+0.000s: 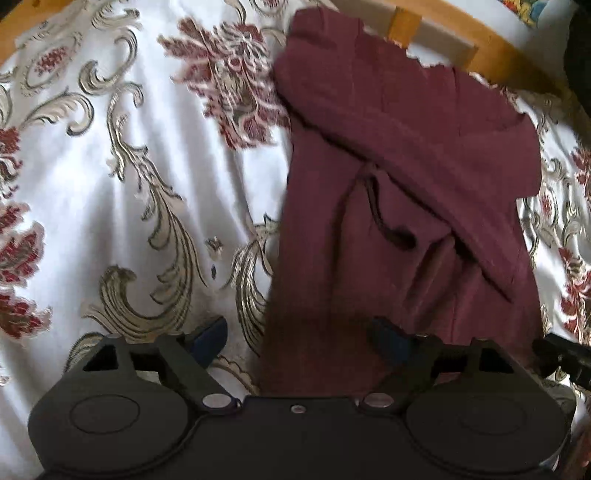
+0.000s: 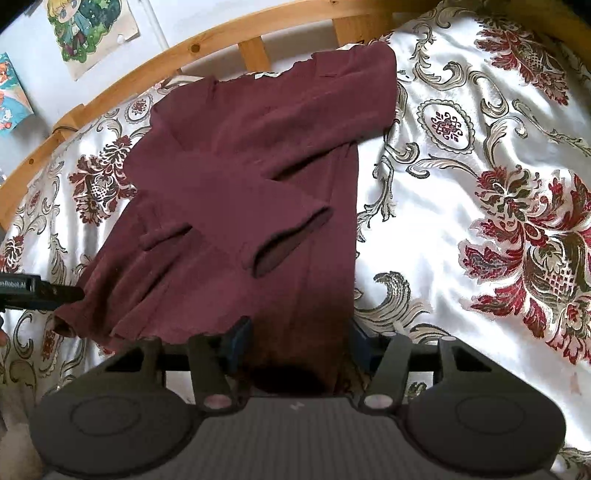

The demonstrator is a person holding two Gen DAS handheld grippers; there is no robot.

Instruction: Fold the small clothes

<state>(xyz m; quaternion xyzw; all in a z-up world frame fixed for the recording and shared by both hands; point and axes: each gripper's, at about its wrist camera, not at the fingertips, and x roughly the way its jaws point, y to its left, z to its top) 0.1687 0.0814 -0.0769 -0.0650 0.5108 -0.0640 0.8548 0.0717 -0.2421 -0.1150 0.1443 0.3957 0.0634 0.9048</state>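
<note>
A maroon long-sleeved top (image 1: 399, 177) lies flat on the bed, both sleeves folded across its body; the right wrist view shows one open cuff (image 2: 288, 247) in the middle. My left gripper (image 1: 299, 338) stands open over the top's near left edge, with one fingertip (image 1: 210, 336) above the bedspread and the other above the cloth. My right gripper (image 2: 300, 334) is open astride the near right corner of the hem (image 2: 295, 354), and the cloth between its fingers lies flat, not pinched. A part of each gripper shows at the edge of the other's view.
The bedspread (image 2: 461, 192) is white satin with red flowers and beige scrolls, and it is creased. A curved wooden bed rail (image 2: 207, 40) runs behind the top's collar end. Drawings (image 2: 88, 33) hang on the wall beyond it.
</note>
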